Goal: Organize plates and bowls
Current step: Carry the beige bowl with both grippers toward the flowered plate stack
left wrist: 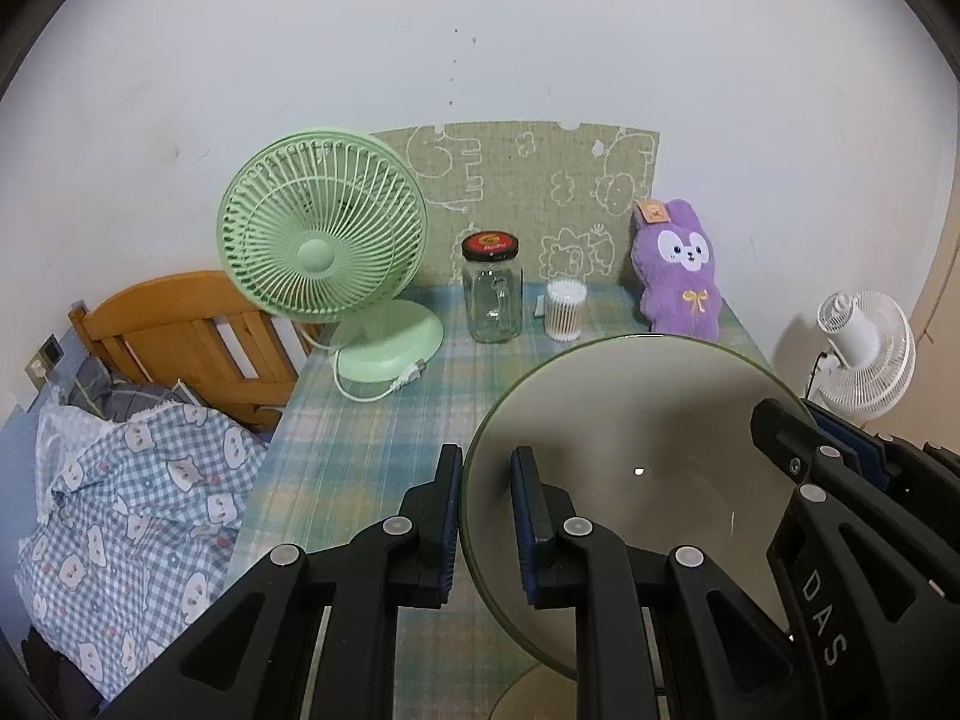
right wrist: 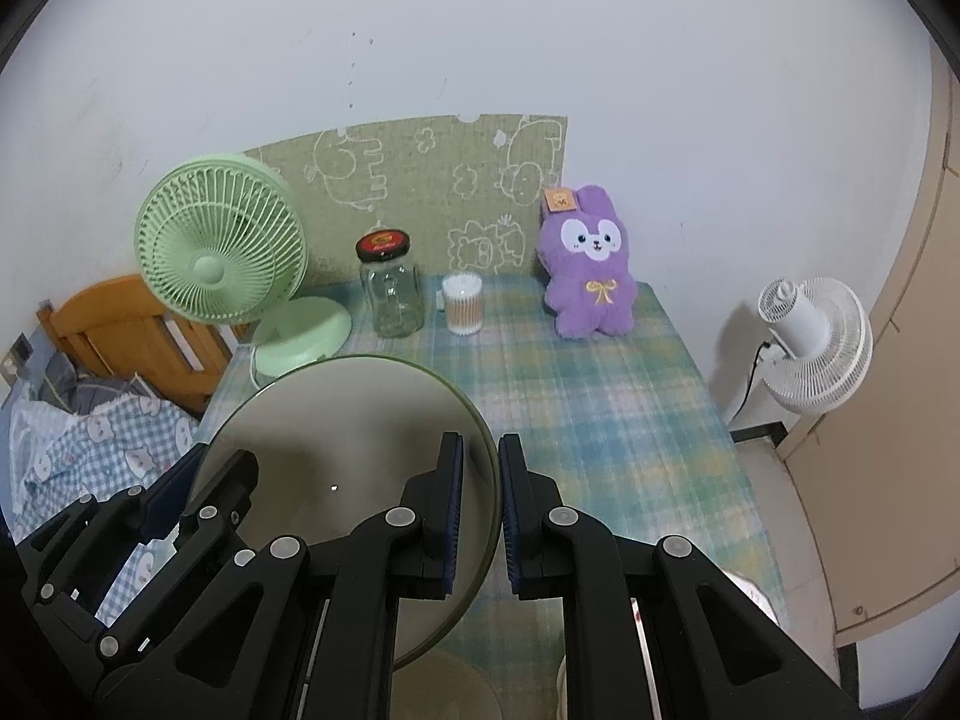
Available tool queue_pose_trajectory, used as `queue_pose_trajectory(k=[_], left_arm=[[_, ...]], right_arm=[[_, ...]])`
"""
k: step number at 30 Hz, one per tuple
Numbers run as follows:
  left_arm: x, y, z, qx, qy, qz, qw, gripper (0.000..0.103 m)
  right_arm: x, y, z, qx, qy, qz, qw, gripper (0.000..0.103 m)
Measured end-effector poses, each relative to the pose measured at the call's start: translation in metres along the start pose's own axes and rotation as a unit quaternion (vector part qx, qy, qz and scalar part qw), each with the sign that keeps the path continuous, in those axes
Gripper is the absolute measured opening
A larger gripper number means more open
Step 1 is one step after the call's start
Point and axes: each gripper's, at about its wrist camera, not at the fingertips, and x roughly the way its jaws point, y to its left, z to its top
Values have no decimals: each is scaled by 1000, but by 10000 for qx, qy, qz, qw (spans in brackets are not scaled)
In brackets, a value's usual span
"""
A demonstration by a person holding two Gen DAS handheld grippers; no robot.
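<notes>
A wide grey-beige bowl [left wrist: 648, 450] with a dark green rim hangs tilted above the plaid tablecloth, carried between both grippers. My left gripper [left wrist: 486, 462] is shut on its left rim, one pad outside and one inside. My right gripper [right wrist: 482, 450] is shut on the bowl's [right wrist: 348, 432] right rim in the same way. Each wrist view also shows the other gripper on the opposite rim: the right gripper [left wrist: 798, 414] and the left gripper [right wrist: 204, 468]. Under the bowl, a beige round dish [right wrist: 444, 684] shows partly at the picture's bottom edge.
At the table's far edge stand a green fan [left wrist: 324, 240], a glass jar with a black lid [left wrist: 492, 294], a cotton-swab tub [left wrist: 564, 309] and a purple plush rabbit [left wrist: 681, 270]. A bed with a checked quilt [left wrist: 132, 510] lies left; a white fan [right wrist: 810, 348] stands right.
</notes>
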Motion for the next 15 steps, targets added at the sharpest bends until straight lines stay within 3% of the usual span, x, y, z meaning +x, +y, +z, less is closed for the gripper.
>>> queue_pose_trajectory(k=[15], left_arm=[[-4,6,-50,58,250,-51,9997,13]], right_arm=[[-6,6,-54,18,268,-26,9996,15]])
